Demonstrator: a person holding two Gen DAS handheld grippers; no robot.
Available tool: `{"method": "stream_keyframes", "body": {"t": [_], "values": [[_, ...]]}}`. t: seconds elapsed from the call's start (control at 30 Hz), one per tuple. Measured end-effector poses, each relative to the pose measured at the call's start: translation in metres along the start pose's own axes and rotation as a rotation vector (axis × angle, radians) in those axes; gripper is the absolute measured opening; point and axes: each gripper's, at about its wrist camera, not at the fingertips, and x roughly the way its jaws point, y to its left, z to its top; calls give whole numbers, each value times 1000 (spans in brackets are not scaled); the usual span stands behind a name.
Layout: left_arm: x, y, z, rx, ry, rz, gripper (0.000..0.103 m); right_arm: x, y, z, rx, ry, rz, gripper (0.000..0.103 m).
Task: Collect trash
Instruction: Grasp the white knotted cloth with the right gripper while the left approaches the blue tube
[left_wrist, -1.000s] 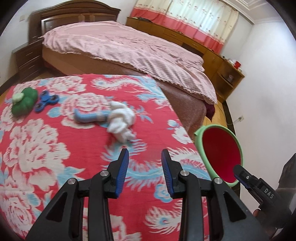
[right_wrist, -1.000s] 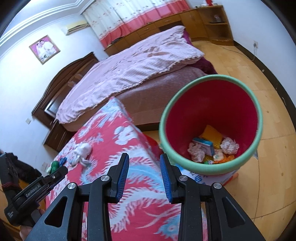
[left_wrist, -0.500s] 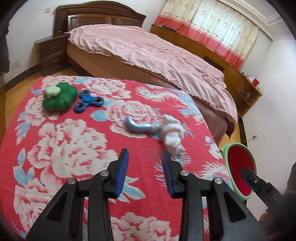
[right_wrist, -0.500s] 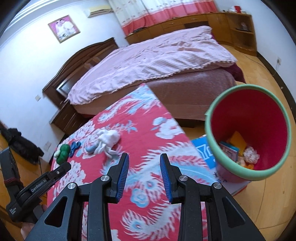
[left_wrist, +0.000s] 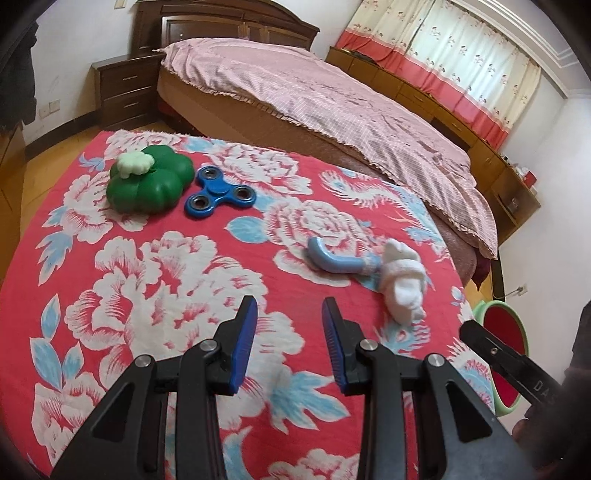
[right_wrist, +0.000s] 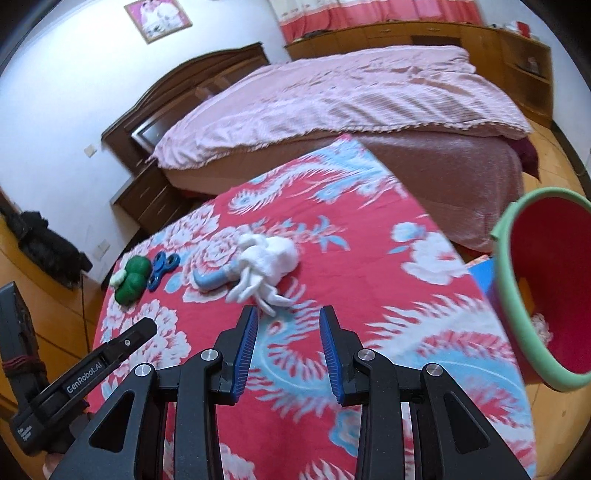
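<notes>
A crumpled white tissue (left_wrist: 402, 282) lies on the red floral tablecloth (left_wrist: 166, 302), against a light blue curved tube (left_wrist: 334, 260). Both show in the right wrist view, the tissue (right_wrist: 266, 267) and the tube (right_wrist: 214, 278). My left gripper (left_wrist: 290, 345) is open and empty, above the cloth, short of the tissue and to its left. My right gripper (right_wrist: 288, 350) is open and empty, just short of the tissue. The red bin with a green rim (right_wrist: 513, 295) stands off the table's right edge with trash inside; it also shows in the left wrist view (left_wrist: 506, 328).
A green clover-shaped toy (left_wrist: 149, 181) and a blue fidget spinner (left_wrist: 219, 197) lie at the table's far left. A bed with a pink cover (left_wrist: 332, 92) stands beyond the table, with a wooden nightstand (left_wrist: 123, 92) beside it. The table edge drops off at the right (right_wrist: 461, 258).
Both grippers have swung left, away from the bin and towards the table's middle. The tissue, tube, spinner and green toy now sit nearer the centre of both views. Nothing on the table has moved.
</notes>
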Motion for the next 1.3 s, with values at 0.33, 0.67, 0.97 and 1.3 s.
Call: {"method": "stream_keyframes", "body": {"t": [0.33, 0.67, 0.97, 1.3], "values": [[14, 18, 5, -37, 13, 11, 36, 44, 25, 9, -61, 50, 8, 45], [20, 19, 5, -38, 24, 8, 36, 64, 25, 14, -73, 50, -39, 45], [20, 7, 4, -20, 33, -6, 36, 65, 13, 14, -59, 50, -46, 15], [18, -22, 12, 56, 21, -10, 48, 13, -7, 11, -38, -32, -15, 14]]}}
